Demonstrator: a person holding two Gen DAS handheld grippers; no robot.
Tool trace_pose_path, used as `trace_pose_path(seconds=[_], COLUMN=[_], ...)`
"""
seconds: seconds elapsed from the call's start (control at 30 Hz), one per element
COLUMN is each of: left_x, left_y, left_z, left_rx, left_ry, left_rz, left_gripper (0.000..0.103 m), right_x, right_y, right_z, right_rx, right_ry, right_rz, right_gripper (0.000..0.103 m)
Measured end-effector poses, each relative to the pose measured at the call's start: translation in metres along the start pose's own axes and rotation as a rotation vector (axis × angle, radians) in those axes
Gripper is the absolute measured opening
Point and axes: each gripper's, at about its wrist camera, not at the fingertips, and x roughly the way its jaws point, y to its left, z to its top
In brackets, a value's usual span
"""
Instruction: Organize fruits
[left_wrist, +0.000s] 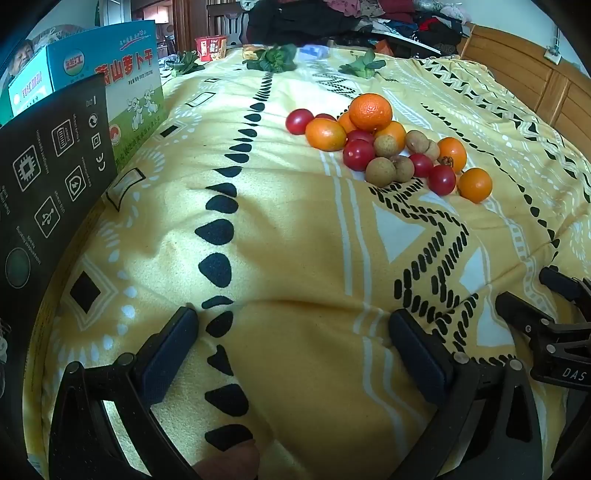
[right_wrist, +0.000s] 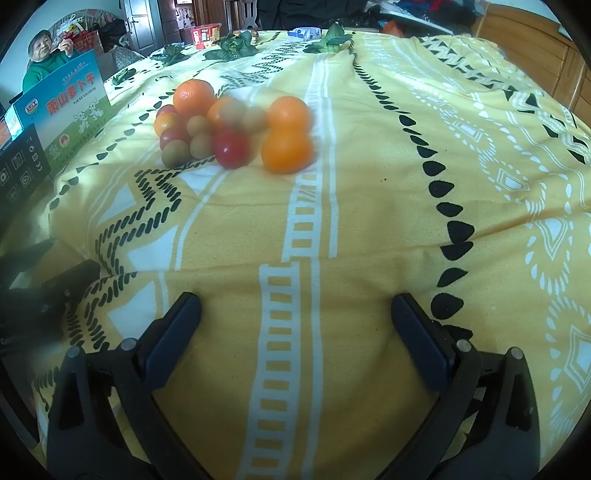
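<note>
Jaws of the left gripper (left_wrist: 293, 325) and of the right gripper (right_wrist: 295, 312) both stand wide apart, with nothing between them, over the yellow patterned cloth (left_wrist: 295, 240). Farther ahead on this cloth lies the fruit pile (left_wrist: 384, 147): oranges, red tomatoes and brown longans, touching each other. Beyond, near the far edge, are green leafy vegetables (left_wrist: 273, 59); at the left stands a blue carton (left_wrist: 122, 74).

The left hand-held gripper (left_wrist: 293, 319) tilts steeply downward, its jaws spread wide with nothing between the dark blue pads (left_wrist: 170, 350). The right hand-held gripper (right_wrist: 295, 308) tilts down the same way, jaws equally wide and empty. In the left wrist view the right one shows at the right edge, just beside the left.
</note>
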Motion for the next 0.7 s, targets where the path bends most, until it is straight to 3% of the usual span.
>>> trace_pose_path(seconds=[0.7], left_x=[0.0006], left_y=[-0.0036], left_z=[-0.0013], left_rx=[0.008], left_ry=[0.024], left_rz=[0.012], left_gripper=[0.103], right_x=[-0.0002], right_y=[0.0], right_z=[0.0001], right_rx=[-0.001], right_ry=[0.0], right_rz=[-0.002], right_gripper=[0.103])
